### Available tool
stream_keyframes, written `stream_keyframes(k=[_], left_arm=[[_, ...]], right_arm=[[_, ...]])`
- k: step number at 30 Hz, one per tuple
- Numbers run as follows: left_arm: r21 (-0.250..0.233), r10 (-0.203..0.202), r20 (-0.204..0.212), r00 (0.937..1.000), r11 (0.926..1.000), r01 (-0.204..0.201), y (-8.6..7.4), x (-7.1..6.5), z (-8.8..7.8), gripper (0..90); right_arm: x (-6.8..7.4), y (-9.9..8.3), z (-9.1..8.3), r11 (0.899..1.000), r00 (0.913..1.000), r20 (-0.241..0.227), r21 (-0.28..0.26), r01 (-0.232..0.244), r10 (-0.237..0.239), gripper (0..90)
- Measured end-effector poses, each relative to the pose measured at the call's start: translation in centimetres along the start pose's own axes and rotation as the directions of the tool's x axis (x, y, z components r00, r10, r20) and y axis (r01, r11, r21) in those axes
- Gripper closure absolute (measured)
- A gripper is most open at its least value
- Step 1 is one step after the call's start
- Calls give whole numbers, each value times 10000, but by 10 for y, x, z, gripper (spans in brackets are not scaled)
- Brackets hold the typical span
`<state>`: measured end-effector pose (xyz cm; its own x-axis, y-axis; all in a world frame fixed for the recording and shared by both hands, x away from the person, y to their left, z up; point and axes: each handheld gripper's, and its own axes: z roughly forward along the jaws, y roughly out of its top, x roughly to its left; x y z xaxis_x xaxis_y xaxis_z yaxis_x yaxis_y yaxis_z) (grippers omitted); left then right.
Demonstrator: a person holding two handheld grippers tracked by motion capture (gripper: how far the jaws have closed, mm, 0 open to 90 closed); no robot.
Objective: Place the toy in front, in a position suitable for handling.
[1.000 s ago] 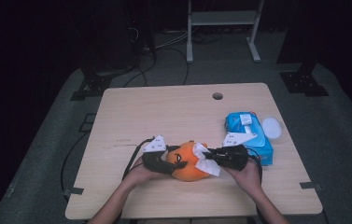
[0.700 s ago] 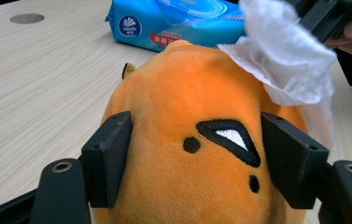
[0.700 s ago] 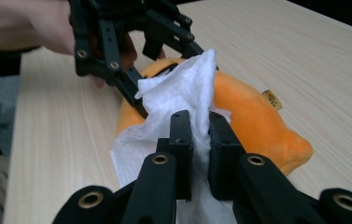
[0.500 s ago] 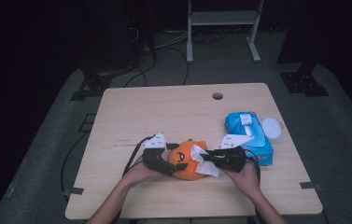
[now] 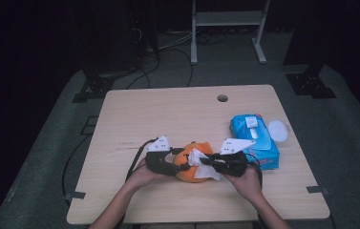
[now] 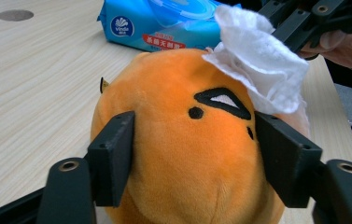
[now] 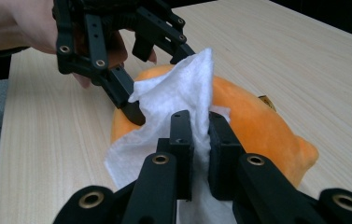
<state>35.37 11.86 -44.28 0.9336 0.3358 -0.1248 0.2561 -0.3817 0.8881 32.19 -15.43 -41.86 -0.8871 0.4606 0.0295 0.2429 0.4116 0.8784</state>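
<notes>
An orange plush toy (image 5: 190, 168) with a stitched black face (image 6: 187, 154) lies on the wooden table (image 5: 177, 119) near its front edge. My left gripper (image 5: 180, 165) holds it from the left. Its jaws have just been closing, and their pads (image 6: 117, 154) press the toy's two sides. My right gripper (image 5: 207, 162) comes in from the right, shut on a crumpled white wipe (image 7: 173, 98). The wipe (image 6: 262, 60) lies against the top of the toy's head (image 7: 257, 121).
A blue pack of wet wipes (image 5: 254, 140) lies just right of my right hand, with a round white lid (image 5: 278, 130) beside it. The table has a cable hole (image 5: 222, 98) at the back. The left gripper's cable (image 5: 137, 157) loops on the tabletop.
Both hands stay at the toy. The right gripper with the wipe has shifted slightly across the toy's head.
</notes>
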Motion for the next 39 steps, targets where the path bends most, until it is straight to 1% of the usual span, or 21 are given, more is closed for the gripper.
stream_keyframes(k=[1, 3, 5, 7, 9, 10, 12, 14, 16, 18, 21, 24, 27, 29, 31, 32, 33, 36, 37, 38, 39], left_arm=[[-42, -1, 153, 9999, 10000, 2, 0, 0, 0, 229], [-11, 117, 457, 9989, 9999, -117, 1, 0, -2, 171], [-13, 255, 625, 9977, 9997, -254, 0, -1, -3, 174], [-6, 426, 489, 9979, 9991, -426, 0, 0, -4, 262], [-6, 320, 323, 9990, 9995, -320, 1, 1, -4, 340], [-77, 219, 264, 9994, 9997, -217, 1, 2, -3, 363], [-175, -142, 178, 9997, 9997, 145, 2, 3, -2, 381], [-137, -207, 126, 9997, 9997, 209, 2, 4, -1, 381], [-95, -164, 77, 9998, 9998, 165, 1, 5, -2, 381], [-105, -247, 36, 9997, 9996, 248, 0, 6, -3, 381], [-150, -373, 86, 9993, 9992, 374, -3, 9, -4, 377], [-156, -339, 95, 9994, 9993, 341, -3, 10, -4, 372], [-147, -322, 99, 9994, 9994, 324, -5, 11, -5, 370], [-177, -387, 107, 9992, 9991, 388, -6, 11, -5, 368], [-187, -366, 53, 9993, 9992, 367, -5, 11, -4, 364], [-197, -393, 30, 9992, 9990, 394, -5, 10, -4, 361], [-208, -400, 37, 9992, 9990, 401, -5, 10, -3, 358], [-197, -226, 48, 9997, 9995, 227, -3, 7, 0, 356], [-83, -84, 30, 10000, 9999, 84, -3, 6, 0, 353], [-55, -49, 22, 10000, 10000, 49, -3, 5, 0, 353], [-65, -62, 36, 10000, 10000, 62, -4, 6, -1, 353]], right_arm=[[-2, -1, 0, 9999, 9999, -45, -7, -127, 127, 815], [-6, -3, -2, 9998, 9998, 39, -3, -209, 209, 816], [-11, -5, -4, 9996, 9994, 195, -1, -279, 279, 815], [-13, -6, -6, 9992, 9989, 262, 30, -395, 395, 816], [-11, -5, -7, 9993, 9988, 311, -22, -372, 373, 815], [-8, -3, -7, 9997, 9992, 294, -72, -251, 253, 815], [-1, 1, -5, 9998, 10000, 6, -202, -19, 20, 815], [9, 5, 0, 9993, 9992, -147, -90, 369, -370, 815], [13, 6, 4, 9979, 9979, -95, 65, 648, -648, 815], [9, 4, 3, 9987, 9987, -132, 102, 503, -502, 816], [-3, -3, -3, 9994, 9995, 227, 256, 234, -240, 816], [-13, -9, -9, 9995, 9988, 478, 285, -131, 117, 816], [-18, -11, -13, 9991, 9966, 810, 375, -188, 157, 816], [-21, -12, -14, 9986, 9950, 949, 411, -337, 297, 816], [-23, -13, -15, 9979, 9946, 889, 307, -563, 534, 816], [-22, -12, -15, 9980, 9947, 865, 273, -574, 549, 815], [-18, -10, -14, 9989, 9960, 800, 214, -427, 409, 815], [-5, -2, -6, 9999, 9998, 185, 28, -107, 107, 815], [1, 0, -2, 9998, 9998, 98, 107, 174, -175, 814], [5, 2, 2, 9986, 9988, 161, 269, 464, -468, 814], [5, 2, 3, 9981, 9983, 180, 304, 542, -548, 814]])
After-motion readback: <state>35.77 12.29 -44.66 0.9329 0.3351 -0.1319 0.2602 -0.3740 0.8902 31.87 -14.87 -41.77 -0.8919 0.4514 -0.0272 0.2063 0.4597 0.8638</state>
